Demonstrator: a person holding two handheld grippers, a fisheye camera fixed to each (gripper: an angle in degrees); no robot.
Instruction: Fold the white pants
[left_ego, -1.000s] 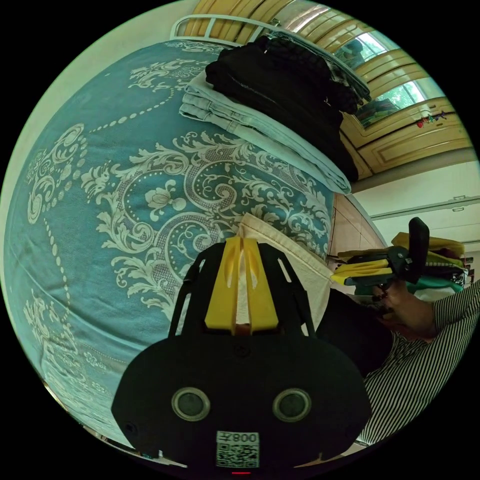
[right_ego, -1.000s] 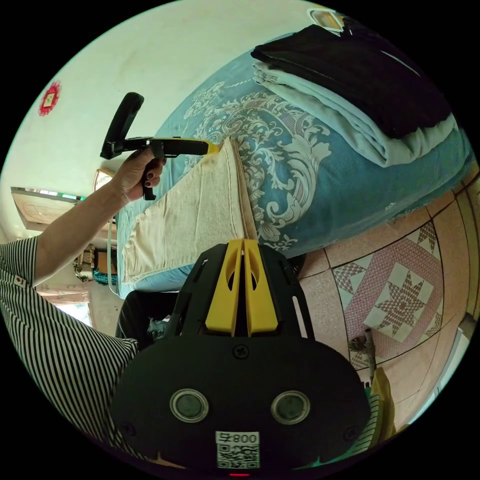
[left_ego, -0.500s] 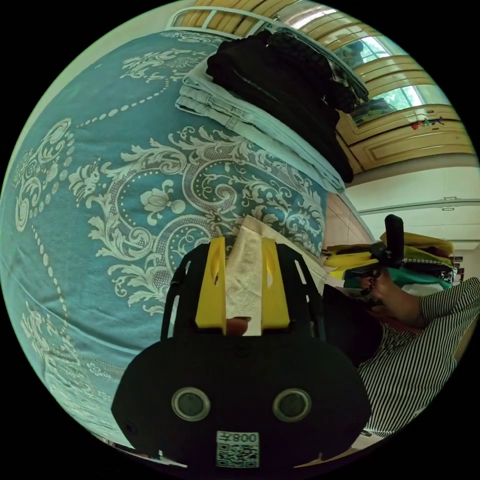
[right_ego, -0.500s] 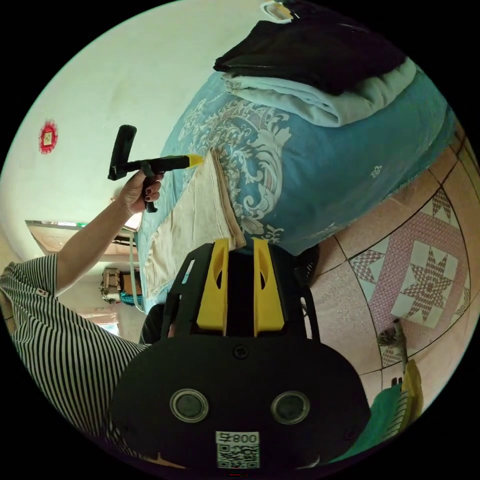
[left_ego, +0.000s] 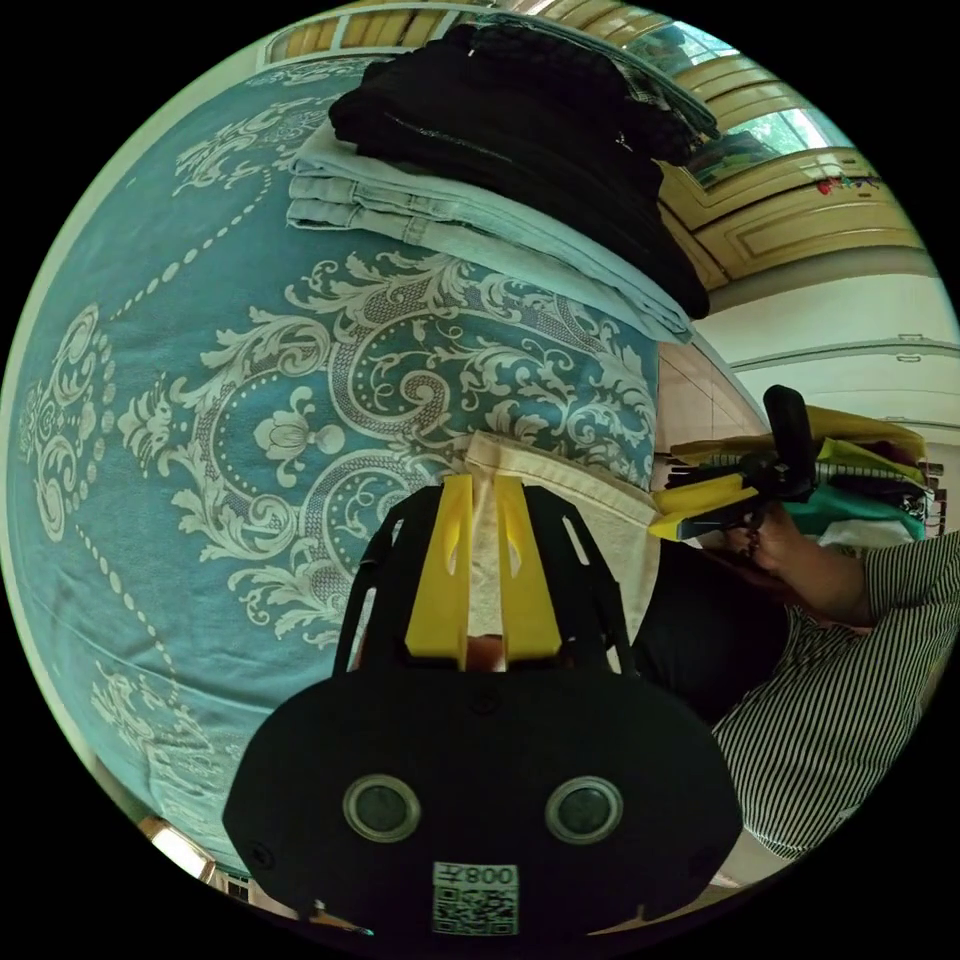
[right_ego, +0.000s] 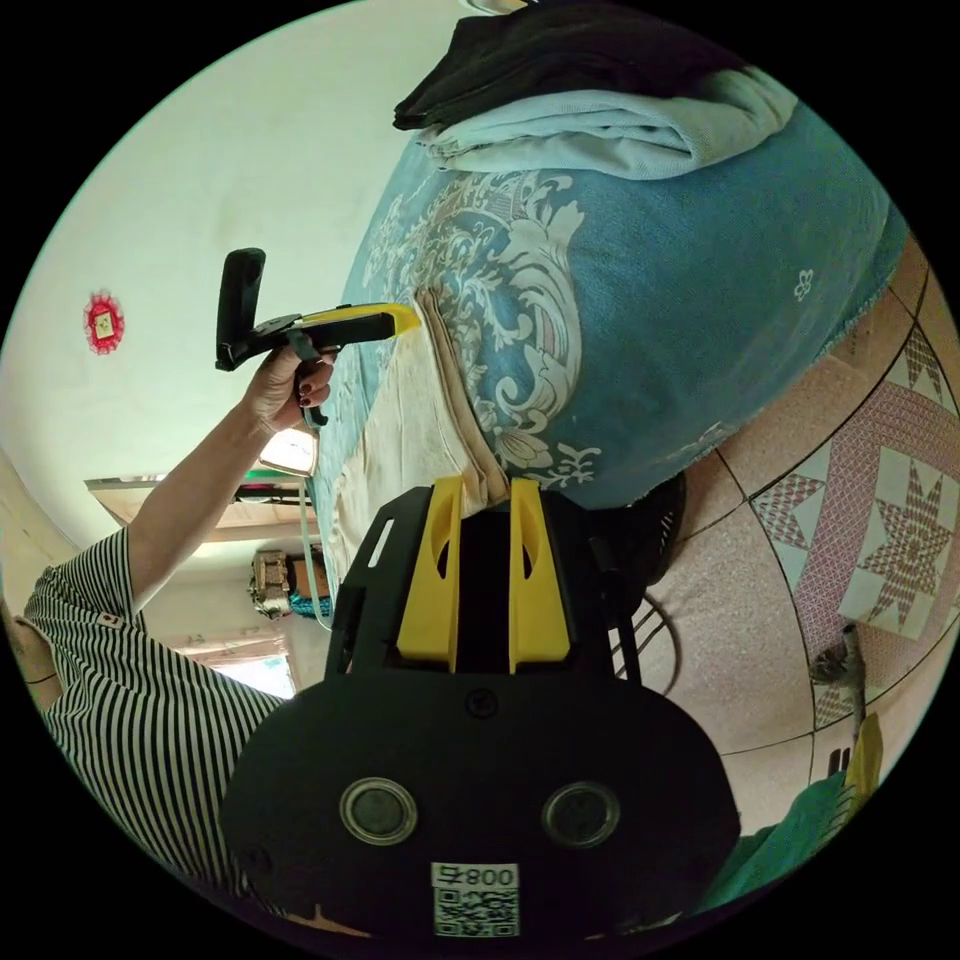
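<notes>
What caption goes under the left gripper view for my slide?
Yellow left tongs part-open over cream-white folded pants on a blue patterned bedspread.

Bright, even daylight in both views, sharp mid-frame, heavy fisheye bending at the black-vignetted rims, window (left_ego: 790, 125) slightly blown out, soft shadows under the folded clothes stack (left_ego: 500, 170), no motion blur.
</notes>
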